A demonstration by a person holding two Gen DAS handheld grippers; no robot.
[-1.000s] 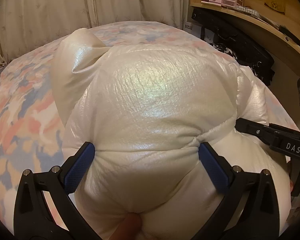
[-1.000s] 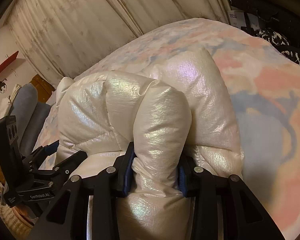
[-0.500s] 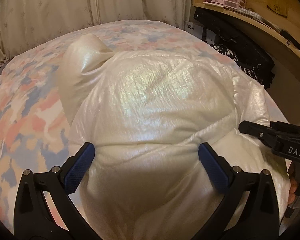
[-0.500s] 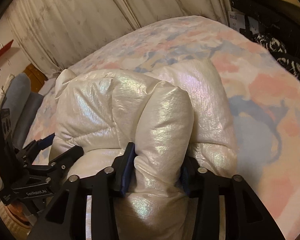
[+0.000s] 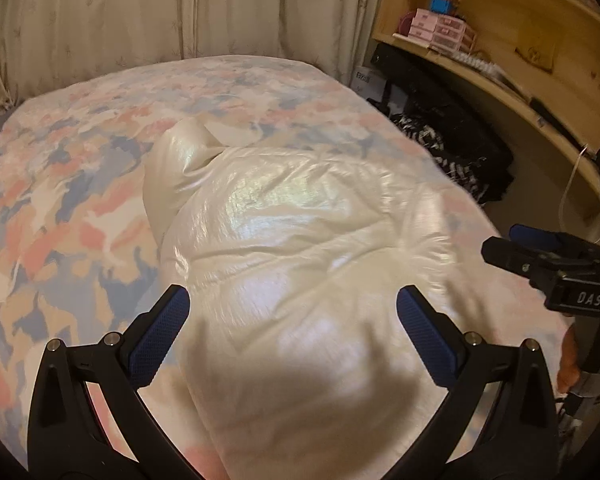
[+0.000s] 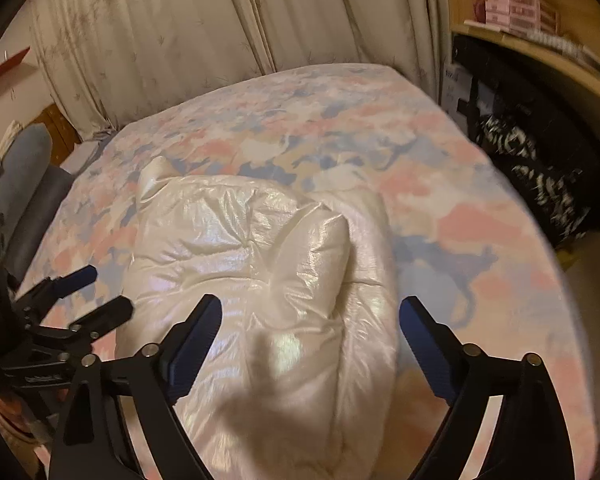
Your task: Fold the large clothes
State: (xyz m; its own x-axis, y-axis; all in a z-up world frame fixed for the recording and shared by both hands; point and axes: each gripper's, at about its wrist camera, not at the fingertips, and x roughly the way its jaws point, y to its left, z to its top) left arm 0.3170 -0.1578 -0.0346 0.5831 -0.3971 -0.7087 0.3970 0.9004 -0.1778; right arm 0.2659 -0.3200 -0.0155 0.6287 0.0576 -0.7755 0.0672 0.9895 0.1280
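A shiny white puffer jacket lies folded into a thick bundle on the bed; in the right wrist view the jacket shows a sleeve fold on top. My left gripper is open and empty, raised above the near end of the bundle. My right gripper is open and empty, also above the bundle's near end. The right gripper shows at the right edge of the left wrist view. The left gripper shows at the left edge of the right wrist view.
The bed has a pink, blue and cream patterned cover. Cream curtains hang behind it. A wooden shelf unit with small boxes stands at the right, with dark bags on the floor below. A grey chair stands left.
My right gripper has opened and let go of the sleeve fold. Both grippers have pulled back and up from the jacket, which now lies free on the bed.
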